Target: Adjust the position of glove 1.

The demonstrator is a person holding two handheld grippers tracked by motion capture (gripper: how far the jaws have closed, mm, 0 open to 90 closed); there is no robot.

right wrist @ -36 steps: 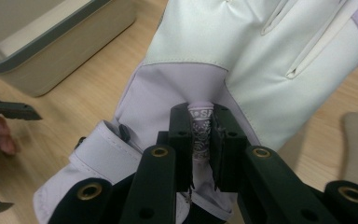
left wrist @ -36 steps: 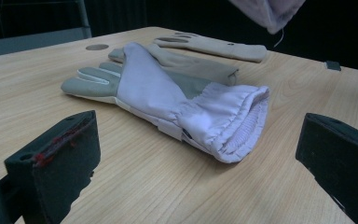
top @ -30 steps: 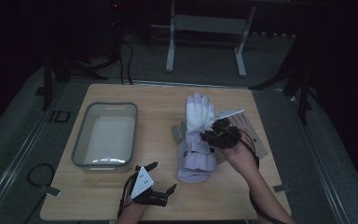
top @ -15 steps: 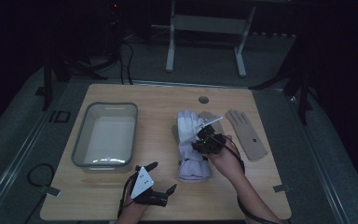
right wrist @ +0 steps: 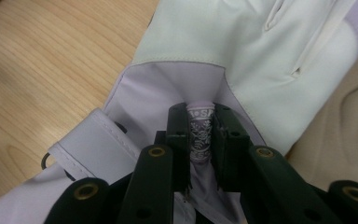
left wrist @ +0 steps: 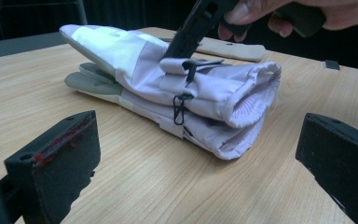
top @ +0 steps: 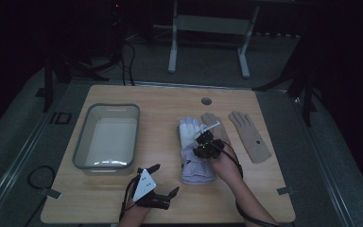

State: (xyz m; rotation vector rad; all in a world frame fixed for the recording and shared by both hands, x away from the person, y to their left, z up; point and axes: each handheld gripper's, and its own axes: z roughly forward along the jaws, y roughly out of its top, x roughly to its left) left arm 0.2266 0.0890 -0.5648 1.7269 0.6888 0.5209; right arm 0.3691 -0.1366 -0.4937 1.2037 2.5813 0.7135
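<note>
A: The lilac-and-white glove (top: 196, 153) lies on the wooden table (top: 160, 101), right of centre, stacked on a second one like it, its cuff toward the person. A tan glove (top: 249, 136) lies flat to its right, apart from it, and a grey tub (top: 106, 137) stands well off to the left.

B: And the right gripper (right wrist: 200, 135)?

A: It comes down onto the glove's back. Its jaws are nearly together and pinch a narrow patterned tab of the glove's fabric between the pads; the left gripper view shows it (left wrist: 186, 49) pressing in just above the strap and its small black clip.

B: The left gripper (top: 159, 181)?

A: Near the table's front edge, left of the gloves. Its jaws stand wide apart with nothing between them, touching no glove
</note>
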